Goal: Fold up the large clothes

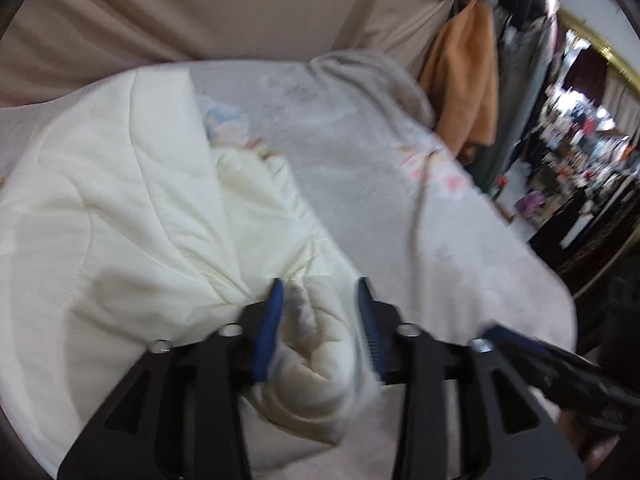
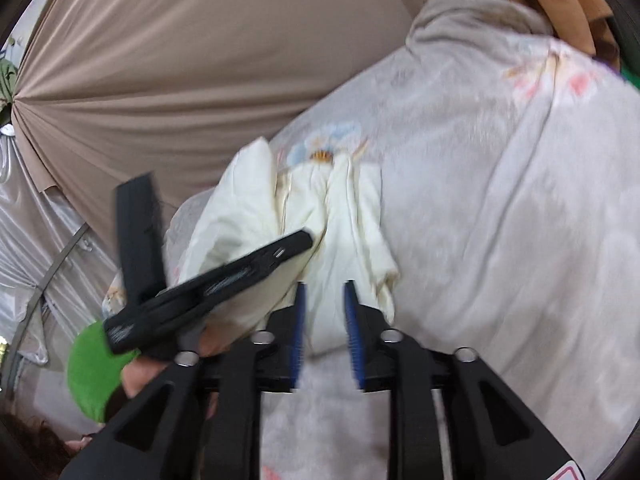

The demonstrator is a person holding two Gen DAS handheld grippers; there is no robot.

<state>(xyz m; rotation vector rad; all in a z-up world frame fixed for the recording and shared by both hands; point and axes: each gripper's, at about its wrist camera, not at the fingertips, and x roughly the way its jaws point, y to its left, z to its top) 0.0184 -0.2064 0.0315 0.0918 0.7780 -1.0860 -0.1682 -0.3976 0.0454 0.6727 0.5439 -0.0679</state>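
Note:
A large cream quilted garment (image 1: 132, 220) lies spread and bunched on a pale floral bedspread (image 1: 360, 152). My left gripper (image 1: 320, 296) has its jaws apart around a bunched roll of the cream fabric (image 1: 316, 356). In the right wrist view, my right gripper (image 2: 325, 296) is closed on a gathered edge of the same cream garment (image 2: 340, 216), held up off the bedspread (image 2: 500, 200). The left gripper's black body (image 2: 208, 288) crosses in front at the left. The right gripper's body (image 1: 560, 364) shows at the lower right of the left view.
A taupe curtain (image 1: 220, 8) hangs behind the bed. An orange cloth (image 1: 464, 76) hangs at the bed's far right corner. A cluttered dark room area (image 1: 580, 152) lies past the bed's right edge. A green sleeve (image 2: 92, 372) shows at the lower left.

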